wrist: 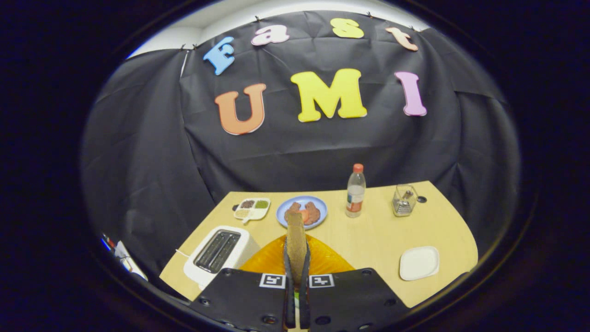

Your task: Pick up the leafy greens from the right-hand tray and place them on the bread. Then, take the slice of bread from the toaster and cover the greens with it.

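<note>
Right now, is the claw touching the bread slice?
Touching. The gripper view shows both fingers of the claw pressed against the upright bread slice.

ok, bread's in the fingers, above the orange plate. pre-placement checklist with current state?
1. Grip: both fingers press the bread slice, held upright on edge. ok.
2. Toaster slots look empty, slice is out. ok.
3. Target: orange plate lies just below and beyond the fingers. ok.
4. Greens on the base bread: hidden behind the fingers and the slice. cannot tell.
5. White tray to the right looks empty, so greens seem taken. ok.
6. Slice orientation: on edge, not flat for covering. not ok.
</note>
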Available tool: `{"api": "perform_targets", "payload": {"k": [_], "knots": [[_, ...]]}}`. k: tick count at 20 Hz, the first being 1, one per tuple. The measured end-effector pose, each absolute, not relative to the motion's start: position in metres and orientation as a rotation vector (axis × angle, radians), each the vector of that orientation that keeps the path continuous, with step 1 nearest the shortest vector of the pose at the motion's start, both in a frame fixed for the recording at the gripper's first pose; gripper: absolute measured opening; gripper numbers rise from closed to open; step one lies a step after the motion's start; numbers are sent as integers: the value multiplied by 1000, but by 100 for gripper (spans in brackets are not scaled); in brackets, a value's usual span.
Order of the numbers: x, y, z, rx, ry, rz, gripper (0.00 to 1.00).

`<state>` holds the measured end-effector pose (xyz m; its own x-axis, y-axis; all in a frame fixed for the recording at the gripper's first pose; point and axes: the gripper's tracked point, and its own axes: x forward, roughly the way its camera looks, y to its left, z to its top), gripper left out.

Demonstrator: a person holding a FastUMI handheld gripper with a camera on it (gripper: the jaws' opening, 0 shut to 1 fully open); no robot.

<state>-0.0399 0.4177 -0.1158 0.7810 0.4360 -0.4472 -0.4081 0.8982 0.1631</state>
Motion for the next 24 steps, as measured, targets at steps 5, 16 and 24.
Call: {"api": "perform_targets", "payload": {"k": [5,16,24], "knots": [[-41,417,-163,44,563,507,4],[-33,451,-252,274,729,580,4],[-11,421,-285,206,735,550,4]]}}
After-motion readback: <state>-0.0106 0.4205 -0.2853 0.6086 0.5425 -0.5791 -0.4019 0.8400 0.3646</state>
